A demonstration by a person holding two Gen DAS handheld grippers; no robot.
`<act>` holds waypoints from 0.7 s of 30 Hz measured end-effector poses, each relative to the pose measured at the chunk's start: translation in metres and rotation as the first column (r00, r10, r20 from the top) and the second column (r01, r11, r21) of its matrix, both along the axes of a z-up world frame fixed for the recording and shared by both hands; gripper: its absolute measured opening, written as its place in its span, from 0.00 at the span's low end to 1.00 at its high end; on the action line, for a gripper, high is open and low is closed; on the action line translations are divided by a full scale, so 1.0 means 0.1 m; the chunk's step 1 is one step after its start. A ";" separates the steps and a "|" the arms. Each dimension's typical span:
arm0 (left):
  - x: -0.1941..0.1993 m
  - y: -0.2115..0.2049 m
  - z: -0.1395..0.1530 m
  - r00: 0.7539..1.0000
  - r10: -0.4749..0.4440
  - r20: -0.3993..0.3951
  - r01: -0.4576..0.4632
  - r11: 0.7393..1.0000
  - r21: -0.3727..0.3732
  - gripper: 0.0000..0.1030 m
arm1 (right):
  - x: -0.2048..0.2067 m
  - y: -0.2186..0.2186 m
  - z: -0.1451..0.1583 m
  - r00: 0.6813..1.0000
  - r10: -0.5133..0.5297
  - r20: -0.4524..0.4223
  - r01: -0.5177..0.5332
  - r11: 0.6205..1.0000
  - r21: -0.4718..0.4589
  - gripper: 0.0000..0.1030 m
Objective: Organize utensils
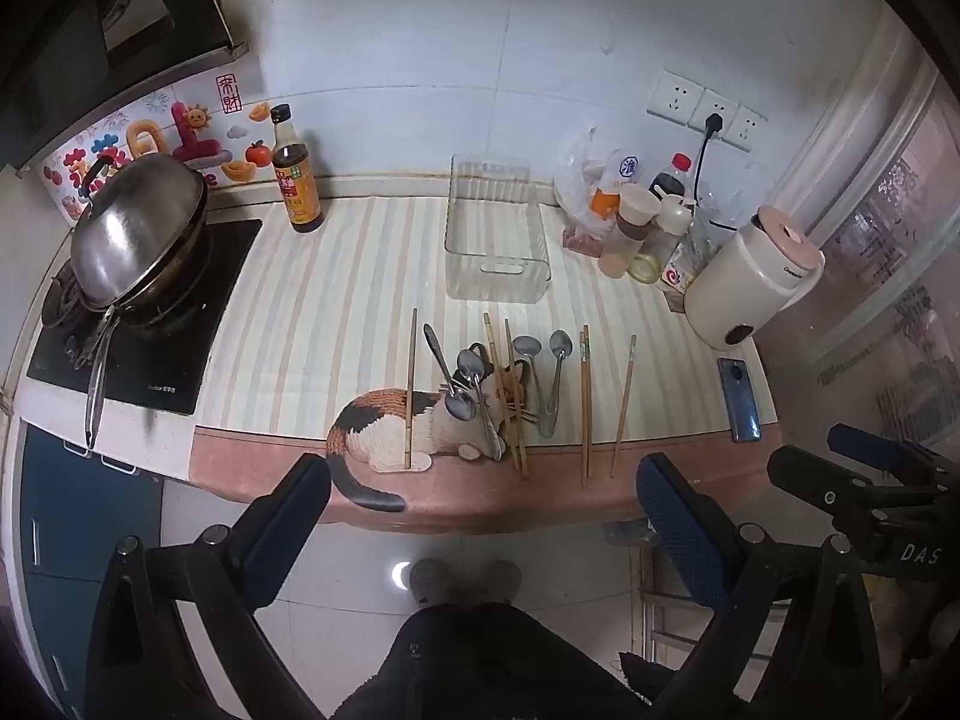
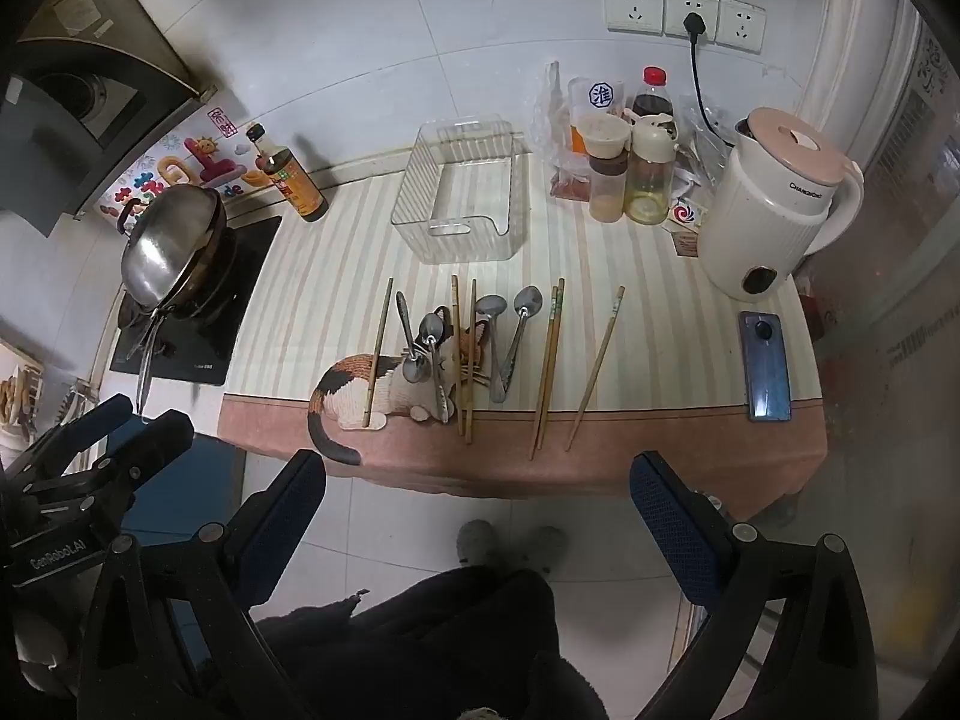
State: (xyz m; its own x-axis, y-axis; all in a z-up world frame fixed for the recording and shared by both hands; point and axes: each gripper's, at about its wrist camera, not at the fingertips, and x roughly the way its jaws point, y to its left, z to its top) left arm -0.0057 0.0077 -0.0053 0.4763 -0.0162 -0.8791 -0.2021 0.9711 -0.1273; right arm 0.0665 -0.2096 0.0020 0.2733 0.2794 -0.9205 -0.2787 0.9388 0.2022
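Note:
Several metal spoons (image 1: 474, 384) (image 2: 429, 354) and wooden chopsticks (image 1: 585, 396) (image 2: 549, 360) lie loose near the front edge of the striped counter mat (image 1: 336, 324) (image 2: 660, 324). A clear plastic bin (image 1: 495, 228) (image 2: 462, 192) stands empty behind them. My left gripper (image 1: 483, 492) is open and empty, held in front of the counter edge, above the floor. My right gripper (image 2: 477, 489) is likewise open and empty, off the counter's front. Each gripper shows at the edge of the other's view.
A lidded wok (image 1: 138, 234) (image 2: 171, 246) sits on the stove at left, a sauce bottle (image 1: 294, 174) (image 2: 291, 177) beside it. Condiment bottles (image 1: 642, 222) (image 2: 624, 162), a cream kettle (image 1: 750, 276) (image 2: 774, 204) and a blue phone (image 1: 741, 399) (image 2: 765, 366) stand at right.

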 end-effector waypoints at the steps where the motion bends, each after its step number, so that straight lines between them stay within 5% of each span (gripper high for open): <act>1: 0.00 0.00 0.00 1.000 0.000 0.000 0.000 1.000 -0.001 1.00 | 0.00 0.00 0.00 1.000 0.000 0.001 0.000 1.000 0.000 0.99; 21: 0.07 -0.15 0.10 1.000 0.010 -0.007 -0.010 1.000 -0.012 1.00 | 0.01 -0.01 0.02 1.000 -0.006 0.003 0.006 1.000 0.001 0.99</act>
